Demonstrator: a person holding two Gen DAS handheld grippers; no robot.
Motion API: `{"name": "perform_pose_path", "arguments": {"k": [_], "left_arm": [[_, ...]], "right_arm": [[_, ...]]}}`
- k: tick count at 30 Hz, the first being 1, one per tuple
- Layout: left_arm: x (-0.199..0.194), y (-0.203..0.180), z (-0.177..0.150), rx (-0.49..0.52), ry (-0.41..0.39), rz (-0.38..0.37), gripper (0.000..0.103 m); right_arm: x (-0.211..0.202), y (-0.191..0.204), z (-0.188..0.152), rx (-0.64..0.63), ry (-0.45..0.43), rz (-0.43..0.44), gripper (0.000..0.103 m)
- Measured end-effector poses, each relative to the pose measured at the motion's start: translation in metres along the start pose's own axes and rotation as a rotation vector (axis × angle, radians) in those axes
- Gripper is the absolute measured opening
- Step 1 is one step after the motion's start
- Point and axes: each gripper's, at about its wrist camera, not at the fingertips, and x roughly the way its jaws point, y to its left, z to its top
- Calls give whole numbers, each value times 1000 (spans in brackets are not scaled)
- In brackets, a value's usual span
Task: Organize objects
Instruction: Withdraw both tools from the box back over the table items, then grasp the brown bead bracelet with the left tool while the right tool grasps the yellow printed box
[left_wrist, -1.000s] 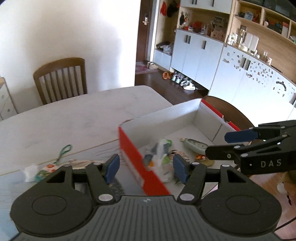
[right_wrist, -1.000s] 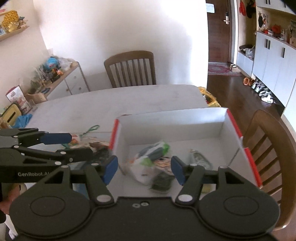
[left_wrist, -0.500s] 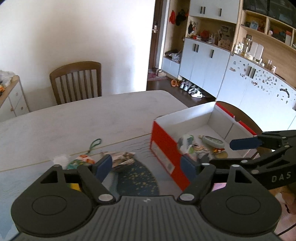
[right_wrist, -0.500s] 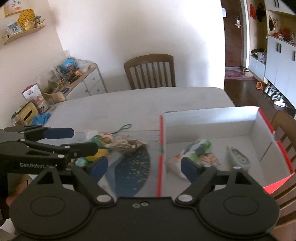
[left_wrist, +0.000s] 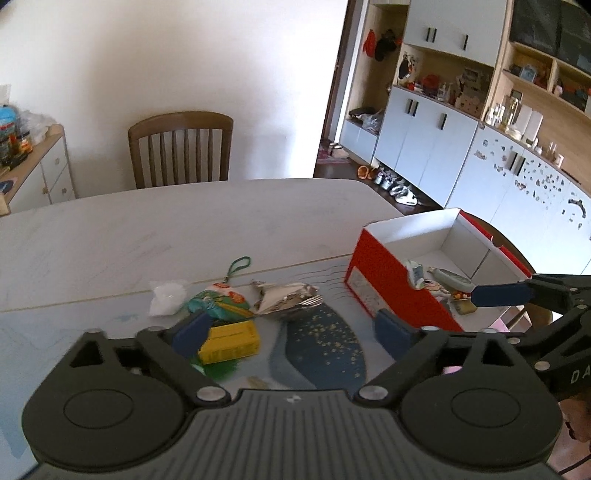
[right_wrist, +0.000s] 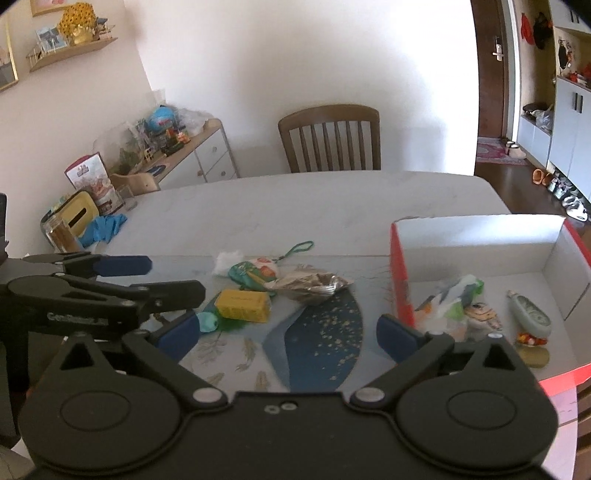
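Over the mat (left_wrist: 317, 343), your left gripper (left_wrist: 295, 332) and right gripper (right_wrist: 288, 332) have just been opening, both released and empty; yellow pack (right_wrist: 242, 305) lies beside the box (right_wrist: 400, 280).

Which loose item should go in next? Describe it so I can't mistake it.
Left of the red box, a cluster lies on the table mat. Probably take the yellow packet at its near edge: the only solid yellow rectangular block, beside the crinkled silver wrapper.

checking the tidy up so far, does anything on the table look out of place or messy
Yes. A yellow box, a crumpled wrapper and a green pouch lie in a loose heap on the table mat, outside the red box.
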Motion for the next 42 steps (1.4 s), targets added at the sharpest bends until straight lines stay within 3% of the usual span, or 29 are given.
{"name": "perform_pose_path", "arguments": {"k": [12,19,24,30,42], "left_arm": [[-4,60,-39,-67,-30,-43,103],[12,97,-57,-115,-4,39,103],[33,117,-68,-80,19,114,103],[61,133,-79,-39,79,165,103],[79,170,-73,-113,113,197,103]], "right_arm": [[34,16,4,3,53,-24,102],[60,22,6,4,92,-24,102],[81,34,7,-61,108,-8,102],[115,42,9,-53,156,-25,102],[172,41,18,57,215,-69,100]]}}
